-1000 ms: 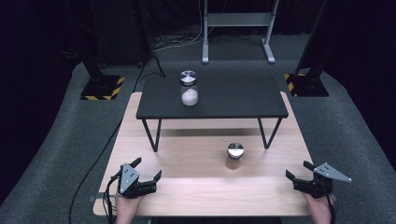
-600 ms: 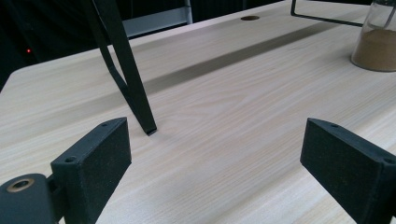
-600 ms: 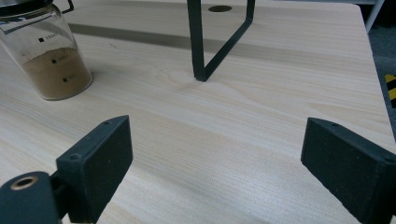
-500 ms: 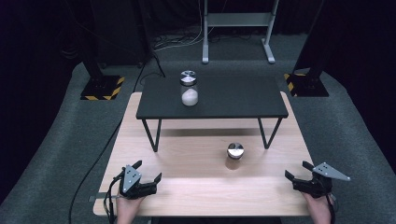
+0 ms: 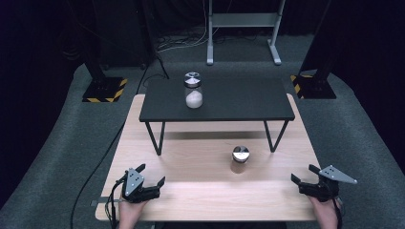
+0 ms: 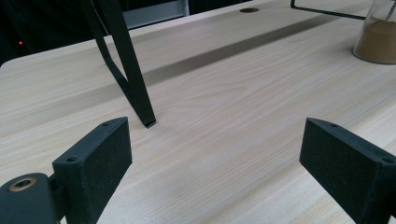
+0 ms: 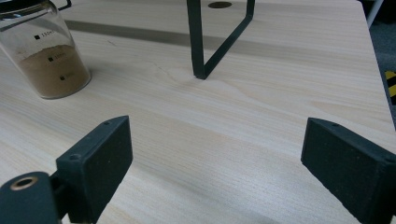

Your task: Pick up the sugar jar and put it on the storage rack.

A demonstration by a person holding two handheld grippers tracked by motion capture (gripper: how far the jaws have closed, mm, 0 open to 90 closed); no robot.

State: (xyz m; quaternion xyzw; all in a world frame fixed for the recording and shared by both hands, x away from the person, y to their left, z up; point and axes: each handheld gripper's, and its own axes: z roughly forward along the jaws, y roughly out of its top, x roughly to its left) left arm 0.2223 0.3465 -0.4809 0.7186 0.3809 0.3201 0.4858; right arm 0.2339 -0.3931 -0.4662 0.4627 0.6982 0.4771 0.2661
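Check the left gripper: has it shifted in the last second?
Yes, slightly: the left gripper slid toward the table's near edge, away from the black shelf's left leg. Jaws open, empty.

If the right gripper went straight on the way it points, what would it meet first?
Probably the shelf's leg: in the right gripper view it stands ahead between the open jaws of the right gripper. The jar sits off to the left, likely missed. Depth is unclear.

**Left gripper slides slightly toward the near edge**

The left gripper (image 5: 152, 174) has shifted a little nearer the wooden table's (image 5: 210, 200) near edge and a touch to the right, the hand (image 5: 130, 210) beneath it showing less.
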